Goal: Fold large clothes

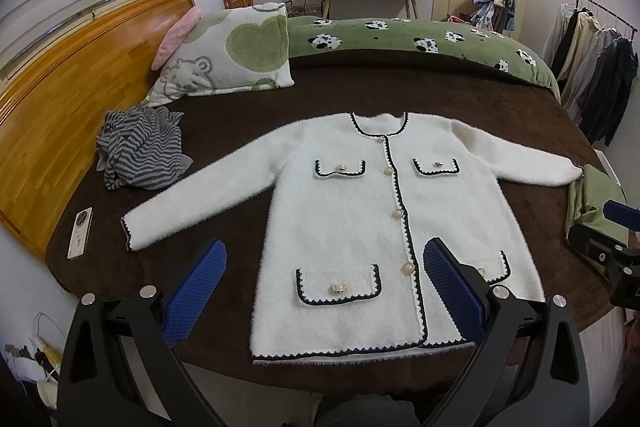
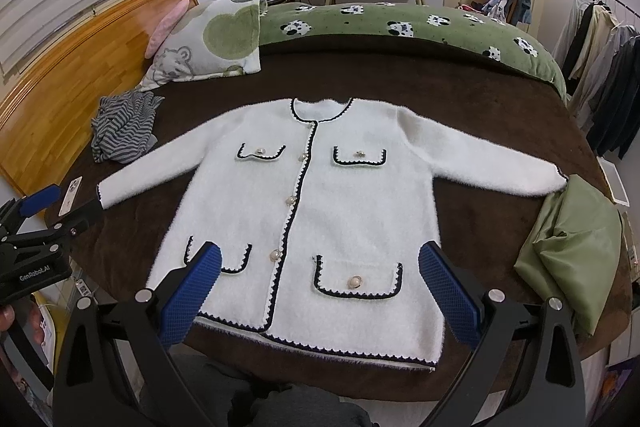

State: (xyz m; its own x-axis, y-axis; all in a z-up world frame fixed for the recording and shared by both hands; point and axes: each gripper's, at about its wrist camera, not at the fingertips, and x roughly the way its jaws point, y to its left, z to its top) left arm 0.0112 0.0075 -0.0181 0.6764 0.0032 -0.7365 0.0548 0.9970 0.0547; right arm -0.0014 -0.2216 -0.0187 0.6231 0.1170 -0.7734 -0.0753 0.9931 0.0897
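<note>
Your white cardigan [image 1: 360, 211] lies flat, buttoned and face up in the middle of the brown bed [image 1: 400, 91], collar at 12 o'clock, hem at 6 o'clock at the near edge, both sleeves spread out and down. Nothing is folded yet.

Starting at 9 o'clock: a phone [image 1: 80, 233] sits just beyond the left cuff and a striped garment [image 1: 140, 151] lies near that sleeve. If you sweep the sleeve inward carelessly, you risk dragging either one along or knocking the phone off the bed.

Your left claw [image 1: 324, 295] hangs wide and empty above the hem, its blue fingers [image 1: 196, 291] straddling the lower left pocket. The fabric looks fluffy and thick, so a shallow pinch may catch only the top layer, and the front would peel off the back.

Your right claw [image 2: 320, 291] is just as wide and empty, over the lower right pocket. The pearl buttons [image 2: 354, 281] here could snag on a pad.

At 3 o'clock, the right cuff touches a folded green cloth [image 2: 572, 251] at the bed's edge; lifting that sleeve may pull it over. The hem also lies right at the edge, so any tug toward you could slide the cardigan off.
</note>
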